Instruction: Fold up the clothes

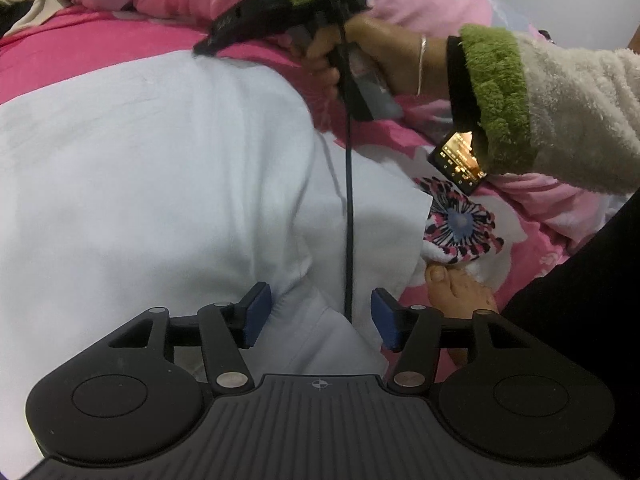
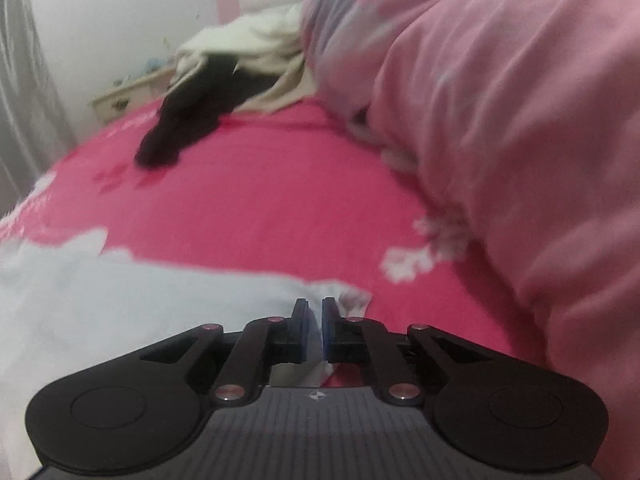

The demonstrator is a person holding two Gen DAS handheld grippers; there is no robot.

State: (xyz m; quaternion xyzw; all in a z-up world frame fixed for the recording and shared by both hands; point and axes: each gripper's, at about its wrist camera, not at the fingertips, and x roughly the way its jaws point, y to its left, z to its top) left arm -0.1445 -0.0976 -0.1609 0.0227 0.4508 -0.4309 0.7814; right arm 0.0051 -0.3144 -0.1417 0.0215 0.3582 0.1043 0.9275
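A white garment (image 1: 160, 180) lies spread over the pink bed sheet (image 1: 80, 64). My left gripper (image 1: 320, 300) hovers open over its near edge, and a fold of the white cloth shows between the blue pads (image 1: 256, 316) without being pinched. In the left wrist view a hand (image 1: 384, 60) in a fluffy cream sleeve holds my right gripper (image 1: 208, 42) at the garment's far edge. In the right wrist view my right gripper (image 2: 315, 308) is shut, with a thin edge of the white garment (image 2: 120, 300) caught between its pads.
A black cable (image 1: 349, 220) hangs across the garment. A lit phone (image 1: 458, 164), a flower-patterned cloth (image 1: 460, 224) and a bare foot (image 1: 460, 292) lie to the right. A bunched pink duvet (image 2: 500, 140), a black garment (image 2: 192, 120) and cream clothes (image 2: 256, 44) sit at the bed's far side.
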